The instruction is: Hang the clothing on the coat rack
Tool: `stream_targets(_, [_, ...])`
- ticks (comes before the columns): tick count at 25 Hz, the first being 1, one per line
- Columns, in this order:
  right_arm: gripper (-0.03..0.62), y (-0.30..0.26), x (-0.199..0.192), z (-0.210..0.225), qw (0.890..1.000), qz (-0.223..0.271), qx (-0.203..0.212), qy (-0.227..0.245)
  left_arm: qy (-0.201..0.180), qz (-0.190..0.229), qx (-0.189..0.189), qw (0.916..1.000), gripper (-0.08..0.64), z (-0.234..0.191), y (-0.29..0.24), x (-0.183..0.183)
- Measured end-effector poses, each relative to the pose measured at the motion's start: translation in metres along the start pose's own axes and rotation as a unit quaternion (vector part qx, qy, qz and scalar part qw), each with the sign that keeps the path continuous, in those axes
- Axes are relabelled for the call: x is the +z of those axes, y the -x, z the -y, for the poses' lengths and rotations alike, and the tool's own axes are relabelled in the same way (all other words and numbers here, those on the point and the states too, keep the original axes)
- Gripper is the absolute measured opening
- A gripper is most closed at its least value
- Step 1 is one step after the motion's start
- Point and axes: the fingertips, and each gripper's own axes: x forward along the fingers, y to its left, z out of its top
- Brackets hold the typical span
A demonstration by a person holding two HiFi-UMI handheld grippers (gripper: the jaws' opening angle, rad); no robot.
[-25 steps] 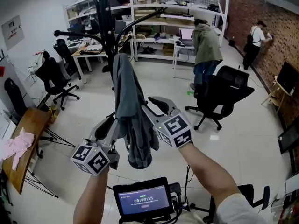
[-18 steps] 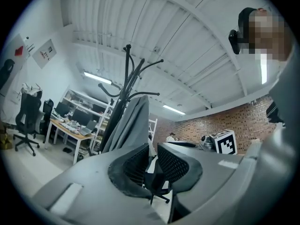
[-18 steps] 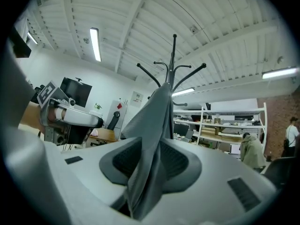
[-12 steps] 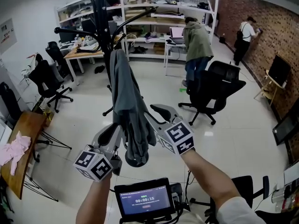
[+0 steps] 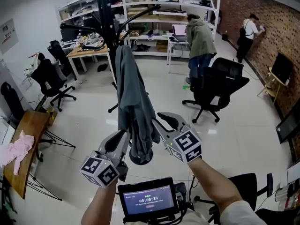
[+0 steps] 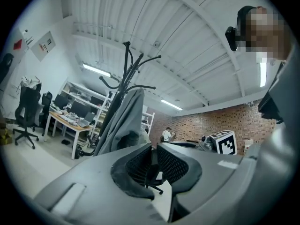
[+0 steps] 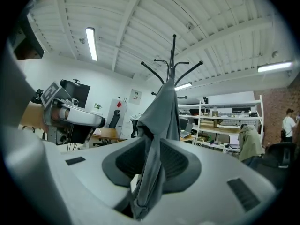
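Note:
A grey garment (image 5: 133, 102) hangs from an arm of the black coat rack (image 5: 104, 13) and drapes down to its round base. My right gripper (image 5: 159, 122) is at the garment's lower right; its jaws have just been closing and pinch a hanging fold of the cloth (image 7: 154, 172). My left gripper (image 5: 123, 137) is beside the garment's lower left; its jaws have also been closing and stand nearly together, with nothing between them (image 6: 153, 150). In the left gripper view the garment (image 6: 124, 121) hangs clear ahead on the rack (image 6: 126, 60).
A black office chair (image 5: 215, 86) stands to the right of the rack. Two people work at the back by white shelves (image 5: 164, 13) and a brick wall. A wooden table (image 5: 21, 149) with a pink cloth is at the left, with more chairs and desks behind it.
Both grippers have come lower and nearer to me beside the garment's bottom. The right jaws have narrowed around the fold. The garment stays draped on the rack.

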Motion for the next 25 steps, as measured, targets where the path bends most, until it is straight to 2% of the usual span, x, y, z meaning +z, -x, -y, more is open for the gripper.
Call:
stream_targets(19, [0.087, 0.035, -0.01, -0.025, 1.0, -0.02, -0.017, -0.012, 0.019, -0.007, -0.017, 0.9997, 0.034, 0.018, 0.026, -0.014])
stream_targets(25, [0.08, 0.043, -0.013, -0.03, 0.999, -0.026, -0.019, -0.032, 0.016, -0.003, -0.02, 0.9997, 0.034, 0.022, 0.032, -0.01])
